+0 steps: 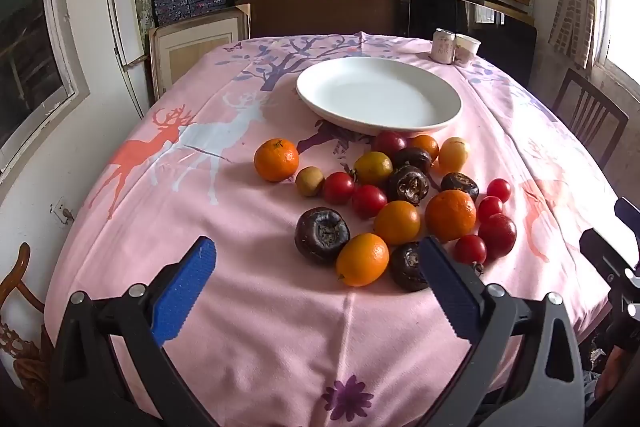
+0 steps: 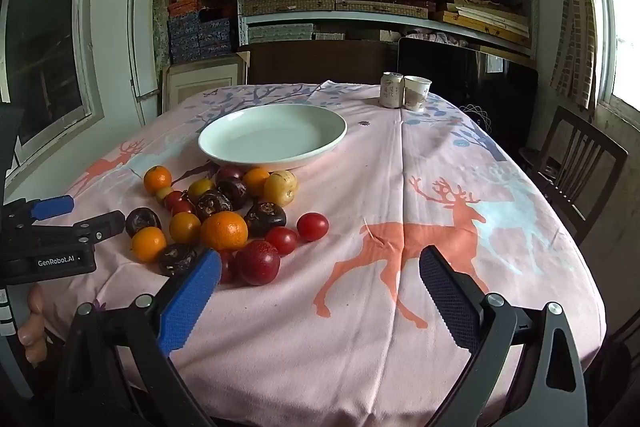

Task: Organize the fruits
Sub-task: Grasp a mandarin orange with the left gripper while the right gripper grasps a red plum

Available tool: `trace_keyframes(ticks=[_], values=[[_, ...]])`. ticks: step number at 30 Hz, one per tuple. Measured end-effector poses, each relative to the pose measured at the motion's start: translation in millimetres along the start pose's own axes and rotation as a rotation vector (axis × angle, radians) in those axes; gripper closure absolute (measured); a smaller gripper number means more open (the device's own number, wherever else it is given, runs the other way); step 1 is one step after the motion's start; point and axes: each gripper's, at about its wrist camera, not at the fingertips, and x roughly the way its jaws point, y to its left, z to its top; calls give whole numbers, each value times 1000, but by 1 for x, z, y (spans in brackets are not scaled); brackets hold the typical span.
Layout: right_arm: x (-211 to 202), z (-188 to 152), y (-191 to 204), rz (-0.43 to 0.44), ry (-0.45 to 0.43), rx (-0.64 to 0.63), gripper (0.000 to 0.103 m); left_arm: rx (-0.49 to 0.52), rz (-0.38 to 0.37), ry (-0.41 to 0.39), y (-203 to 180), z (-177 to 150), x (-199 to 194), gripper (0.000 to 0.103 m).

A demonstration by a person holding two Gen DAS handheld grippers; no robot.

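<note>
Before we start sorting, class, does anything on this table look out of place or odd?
The fruit lies loose in a heap on the pink deer-print tablecloth, while the round white plate behind it holds nothing. One orange mandarin sits apart at the heap's left. Nothing looks spilled or broken.

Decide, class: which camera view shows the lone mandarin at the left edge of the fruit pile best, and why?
The left wrist view: the mandarin sits large and apart from the pile, its stem end and whole outline clear. In the right wrist view it is small and far off to the left, with a small yellowish fruit overlapping its lower edge.
</note>
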Motion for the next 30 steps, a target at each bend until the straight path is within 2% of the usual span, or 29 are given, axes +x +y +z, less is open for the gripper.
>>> trace_keyframes(ticks=[4, 6, 19, 25, 28, 30], values=[[-2, -1, 1, 6, 0, -4, 3, -12, -13, 24, 1, 0, 0, 4], [-2, -1, 0, 9, -6, 0, 3, 1, 1, 0, -1, 0, -1, 4], [7, -4, 2, 20, -1, -47, 3, -1, -4, 10, 9, -7, 13, 4], [11, -9, 0, 39, 17, -69, 4, 47, -49, 31, 7, -15, 23, 4], [15, -12, -3, 46, 3, -39, 3, 86, -22, -3, 0, -20, 26, 4], [17, -13, -4, 42, 7, -41, 3, 67, -55, 20, -1, -22, 30, 4]])
